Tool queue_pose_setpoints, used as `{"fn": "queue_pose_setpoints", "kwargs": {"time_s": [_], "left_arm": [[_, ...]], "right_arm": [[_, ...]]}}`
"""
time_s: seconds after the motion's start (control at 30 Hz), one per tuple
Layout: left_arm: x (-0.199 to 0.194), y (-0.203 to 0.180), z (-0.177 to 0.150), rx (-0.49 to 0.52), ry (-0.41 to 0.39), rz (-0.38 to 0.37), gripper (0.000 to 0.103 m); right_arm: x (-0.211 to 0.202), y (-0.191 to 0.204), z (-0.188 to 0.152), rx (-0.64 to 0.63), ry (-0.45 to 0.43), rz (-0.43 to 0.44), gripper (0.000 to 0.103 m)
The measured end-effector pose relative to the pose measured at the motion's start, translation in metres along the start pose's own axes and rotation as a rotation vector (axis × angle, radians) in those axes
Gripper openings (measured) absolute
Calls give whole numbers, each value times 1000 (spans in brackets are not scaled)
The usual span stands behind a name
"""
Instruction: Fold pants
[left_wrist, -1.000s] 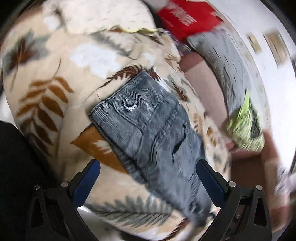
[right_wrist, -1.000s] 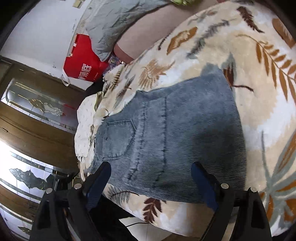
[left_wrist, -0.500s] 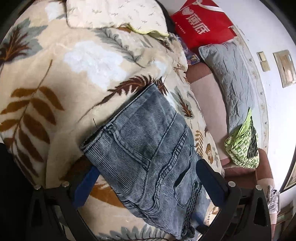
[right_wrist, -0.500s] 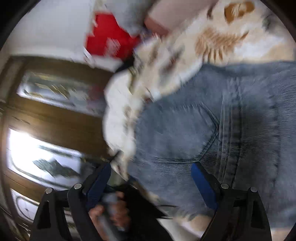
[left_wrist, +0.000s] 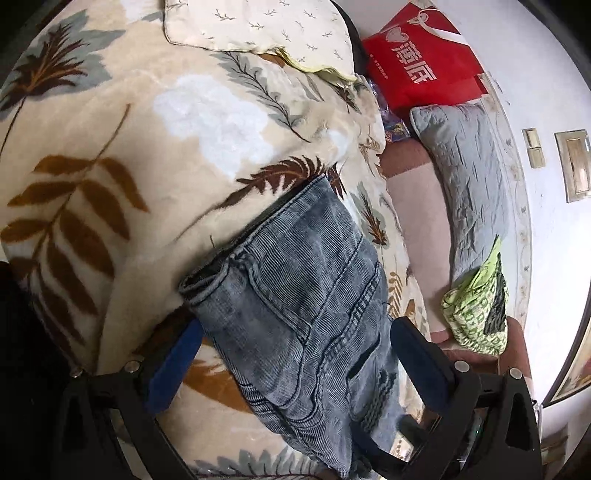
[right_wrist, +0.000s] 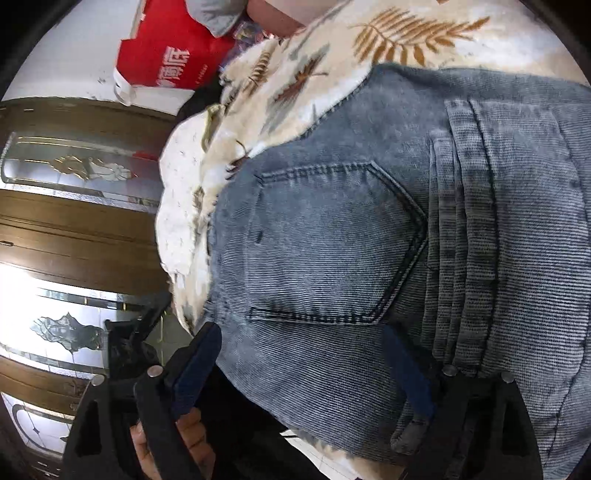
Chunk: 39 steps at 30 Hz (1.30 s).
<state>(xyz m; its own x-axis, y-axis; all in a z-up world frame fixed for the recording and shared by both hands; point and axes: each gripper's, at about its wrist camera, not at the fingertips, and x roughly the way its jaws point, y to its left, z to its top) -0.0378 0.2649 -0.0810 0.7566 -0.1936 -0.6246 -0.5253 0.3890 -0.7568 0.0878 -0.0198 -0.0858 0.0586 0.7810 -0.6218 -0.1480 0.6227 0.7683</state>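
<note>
The left gripper (left_wrist: 291, 354) has its jaws spread wide, straddling the folded pants (left_wrist: 306, 332) near the waistband corner, grasping nothing. The right gripper (right_wrist: 306, 362) is likewise released, jaws wide on either side of the denim below the back pocket (right_wrist: 332, 243). The pants lie on a leaf-patterned blanket (left_wrist: 110, 166), near a red bag (left_wrist: 421, 62).

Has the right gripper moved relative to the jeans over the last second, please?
Yes. The right gripper has moved in toward the jeans' back pocket.
</note>
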Motion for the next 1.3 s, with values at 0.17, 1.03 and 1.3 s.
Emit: {"fn": "queue_pose_setpoints", "kwargs": {"time_s": [0.17, 1.03, 1.3], "left_arm": [[10, -15, 0, 94, 5, 81, 43], [66, -244, -281, 1219, 137, 80, 16], [60, -234, -295, 1280, 366, -24, 64]], "right_arm": [[-2, 20, 10, -56, 0, 7, 91], [-286, -170, -88, 278, -599, 130, 91], [-277, -182, -89, 310, -582, 117, 91]]}}
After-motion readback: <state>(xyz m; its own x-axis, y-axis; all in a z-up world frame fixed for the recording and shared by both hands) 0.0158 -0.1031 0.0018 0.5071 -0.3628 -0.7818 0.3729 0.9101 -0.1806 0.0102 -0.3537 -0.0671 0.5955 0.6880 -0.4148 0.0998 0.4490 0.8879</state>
